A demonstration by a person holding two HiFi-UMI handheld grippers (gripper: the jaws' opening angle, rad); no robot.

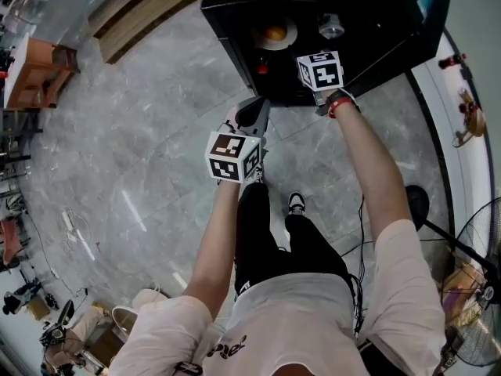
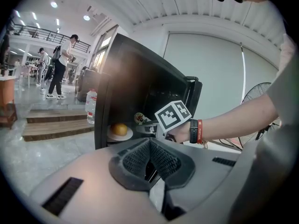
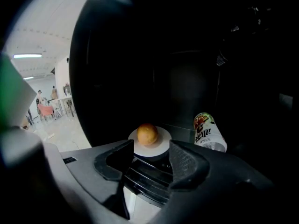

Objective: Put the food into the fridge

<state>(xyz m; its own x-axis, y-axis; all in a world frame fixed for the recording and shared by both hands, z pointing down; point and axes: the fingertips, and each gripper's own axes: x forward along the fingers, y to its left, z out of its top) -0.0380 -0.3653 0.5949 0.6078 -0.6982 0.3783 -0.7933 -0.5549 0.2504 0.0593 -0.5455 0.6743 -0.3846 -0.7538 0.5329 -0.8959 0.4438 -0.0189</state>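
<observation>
Our right gripper [image 3: 147, 158] has its jaws well apart with nothing between them. Through the gap, a little left of centre in the right gripper view, we see the orange [image 3: 147, 134] lying on a white plate [image 3: 162, 146] on a shelf inside the dark fridge [image 3: 187, 55]. To the right of the plate, and apart from it, stands a drink bottle [image 3: 209, 132] with a printed label. Our left gripper [image 2: 150, 143] has its ribbed pads pressed together at the tips and grips nothing. In the left gripper view the fridge fills the middle of the frame with its door standing open at the right, and the right hand [image 2: 176, 135] with its marker cube [image 2: 173, 115] sits before the opening. In the head view the fridge lies along the top of the frame, with the orange and plate in its upper left part. The right gripper is at its front edge, and the left gripper is lower, over the grey stone floor [image 1: 141, 171].
</observation>
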